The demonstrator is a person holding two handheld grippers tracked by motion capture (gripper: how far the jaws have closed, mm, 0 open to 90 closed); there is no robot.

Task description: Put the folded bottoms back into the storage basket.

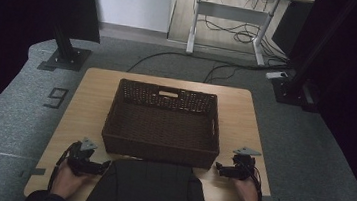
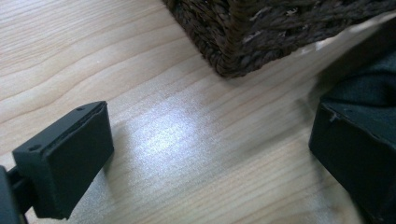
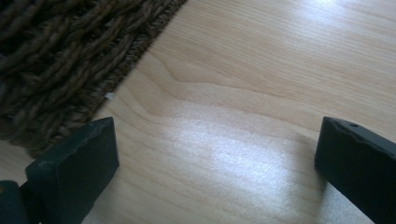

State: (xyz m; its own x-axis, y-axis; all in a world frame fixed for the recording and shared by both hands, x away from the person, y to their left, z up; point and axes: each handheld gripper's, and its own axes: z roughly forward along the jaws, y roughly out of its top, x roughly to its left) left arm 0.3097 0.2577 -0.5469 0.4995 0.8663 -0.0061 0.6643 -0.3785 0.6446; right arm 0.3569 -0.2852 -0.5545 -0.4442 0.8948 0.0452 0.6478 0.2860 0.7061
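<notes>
High view: basket [image 1: 164, 124] between left claw [image 1: 101, 167], right claw [image 1: 220, 169] (both agape)

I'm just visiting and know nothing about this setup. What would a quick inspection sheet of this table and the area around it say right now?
Surface: light wooden table, bare wood between both grippers' jaws.
Job's things: dark wicker basket in the middle, nothing seen inside; a dark cloth lies at the near edge, in front of it.
Clutter: nothing seen.
Grippers: left gripper and right gripper sit low at the basket's near corners, jaws wide apart, holding nothing.
Cables: a cable trails from each gripper; more run over the floor behind the table.
Surroundings: grey carpet, a white-legged desk at the back, black stands on both sides.
</notes>
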